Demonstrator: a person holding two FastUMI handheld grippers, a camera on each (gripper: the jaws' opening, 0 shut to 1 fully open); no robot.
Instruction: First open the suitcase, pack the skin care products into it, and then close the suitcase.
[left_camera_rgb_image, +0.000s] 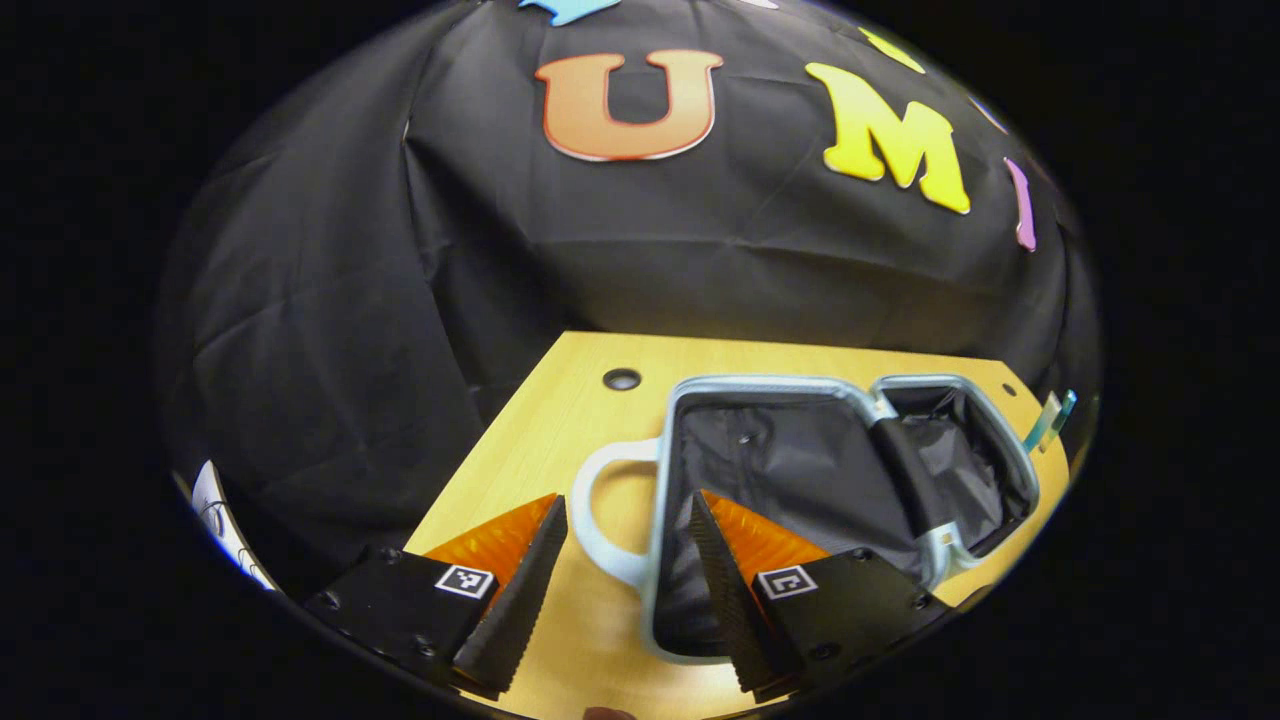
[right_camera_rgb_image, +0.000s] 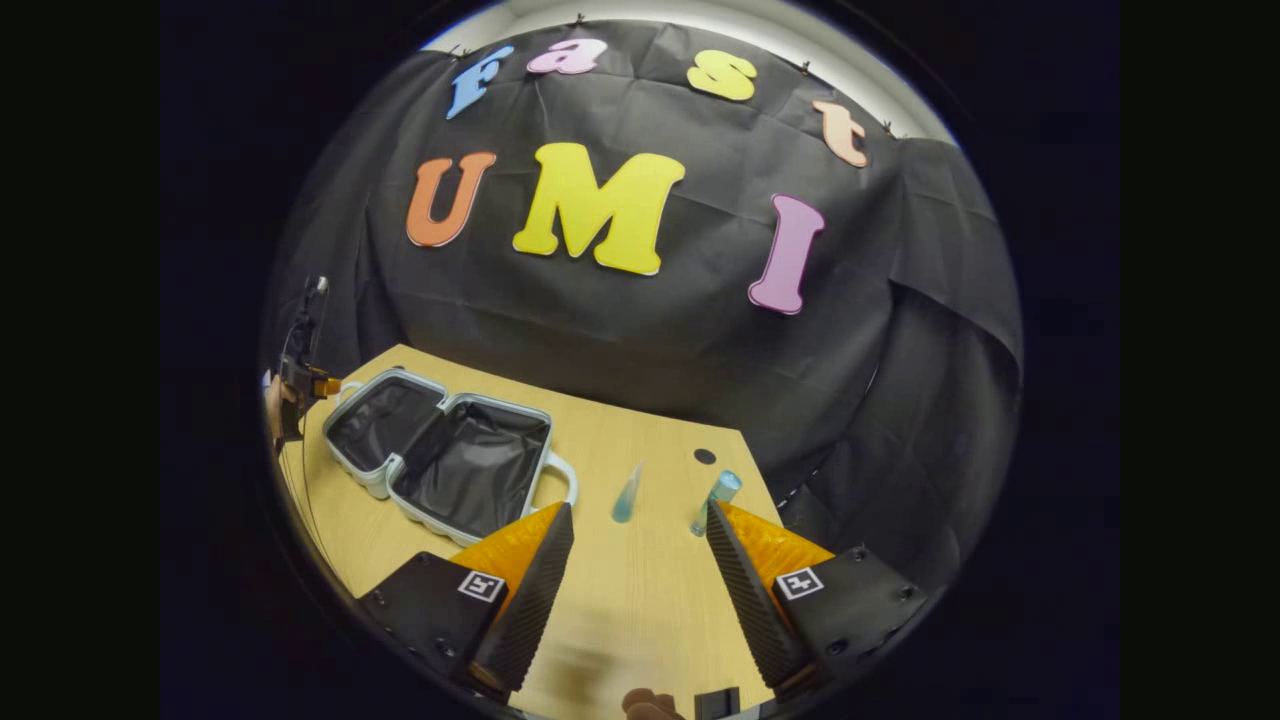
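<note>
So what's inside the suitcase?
Nothing is packed yet. The open suitcase shows dark lining in both halves and a dark strap across the hinge. The two skin care tubes lie on the table. Under the lining is hidden.

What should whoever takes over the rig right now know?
Left gripper: open, holding nothing, over the handle of the suitcase.
Right gripper: open, holding nothing, above the table and short of the two tubes.
Suitcase: lies open on the table, both halves flat, dark lining bare.
Tubes: one and another on the table beside the suitcase, on its handle side, apart from each other.
Done: suitcase opened.
Left: put both tubes in, then close the suitcase.
</note>
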